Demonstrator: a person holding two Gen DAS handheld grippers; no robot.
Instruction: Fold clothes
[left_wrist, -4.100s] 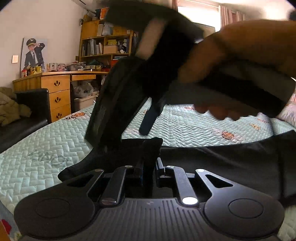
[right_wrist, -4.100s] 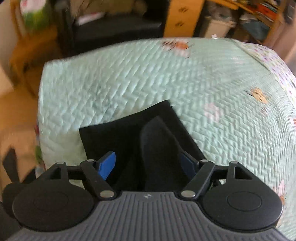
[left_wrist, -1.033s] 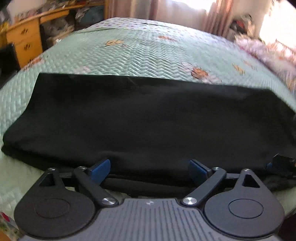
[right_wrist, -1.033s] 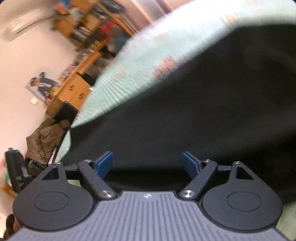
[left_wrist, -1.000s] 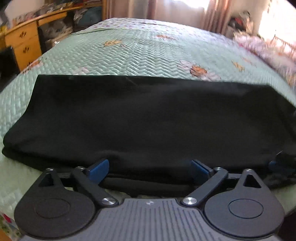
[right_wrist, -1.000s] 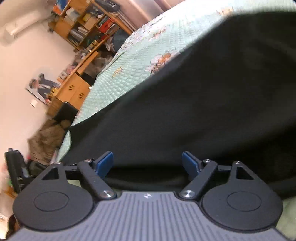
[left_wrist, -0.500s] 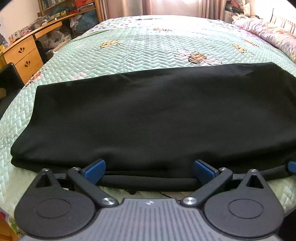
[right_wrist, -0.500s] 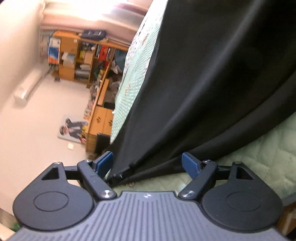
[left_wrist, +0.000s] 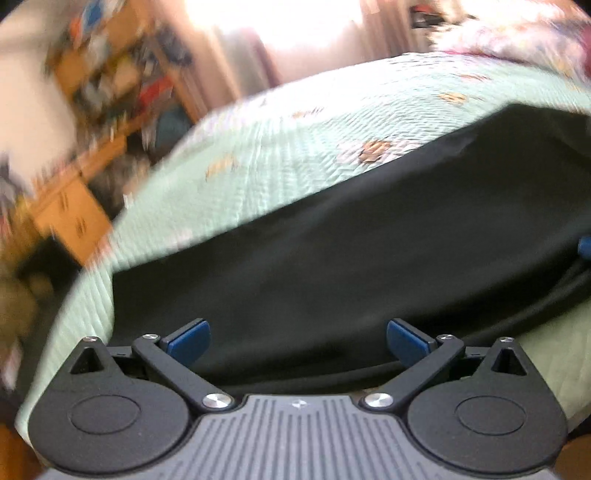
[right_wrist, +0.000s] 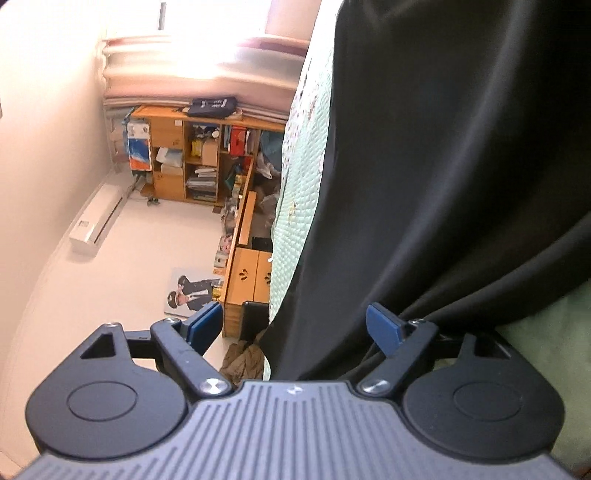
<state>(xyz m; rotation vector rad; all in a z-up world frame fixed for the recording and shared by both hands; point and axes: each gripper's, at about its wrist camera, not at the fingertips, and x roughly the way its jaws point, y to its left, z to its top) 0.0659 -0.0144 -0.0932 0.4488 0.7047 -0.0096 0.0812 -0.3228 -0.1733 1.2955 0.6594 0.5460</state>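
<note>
Now I see the black garment (left_wrist: 332, 266) lying folded along the near edge of the green quilted bed (left_wrist: 277, 166). My left gripper (left_wrist: 297, 338) and right gripper (right_wrist: 295, 325) both stand wide apart at its hem, pads clear of the cloth.

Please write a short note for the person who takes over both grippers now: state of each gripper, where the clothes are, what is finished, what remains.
Left gripper: jaws open, at the near edge of the black garment, gripping nothing.
Right gripper: jaws open, rolled sideways; the garment's edge lies between them, not pinched.
The garment lies spread flat on the green quilted bed, folded over lengthwise.
Left: grip the near edge or the ends and make the next fold.
</note>
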